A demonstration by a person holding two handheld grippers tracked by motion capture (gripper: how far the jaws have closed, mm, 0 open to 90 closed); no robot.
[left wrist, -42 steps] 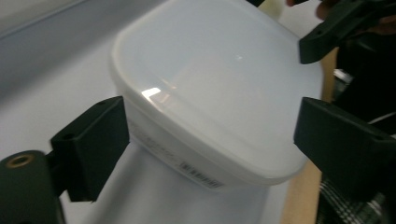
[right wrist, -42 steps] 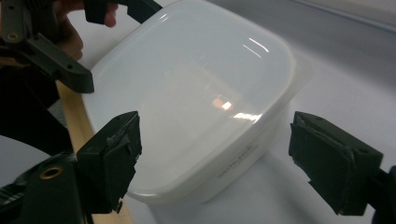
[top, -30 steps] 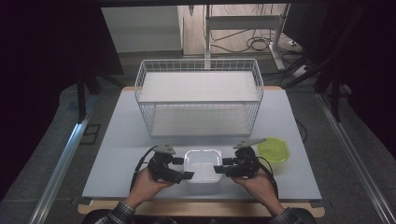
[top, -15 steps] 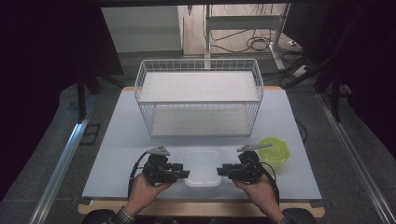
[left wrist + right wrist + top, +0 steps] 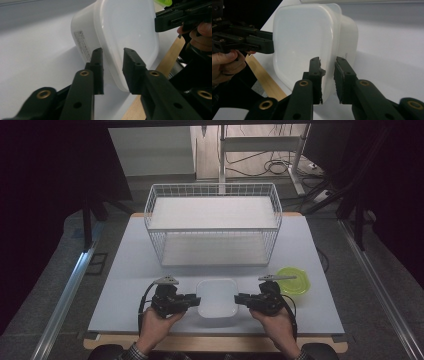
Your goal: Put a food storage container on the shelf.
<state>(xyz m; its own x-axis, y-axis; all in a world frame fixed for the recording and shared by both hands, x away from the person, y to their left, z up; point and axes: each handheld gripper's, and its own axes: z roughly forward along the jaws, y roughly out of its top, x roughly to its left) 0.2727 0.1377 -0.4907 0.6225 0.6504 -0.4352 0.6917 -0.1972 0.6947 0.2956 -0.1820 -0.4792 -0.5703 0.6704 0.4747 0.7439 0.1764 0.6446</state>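
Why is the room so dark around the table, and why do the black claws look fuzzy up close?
High view: light falls on the table and wire basket; the room's edges stay black. Left gripper view: the nearest parts of the jaws blur, while the white container shows soft glare. Right gripper view: the same blur low down, with a pale sheen on that container.

Dim room w/ grey floor [image 5: 60, 320], cables [image 5: 280, 167] behind table [image 5: 125, 270].
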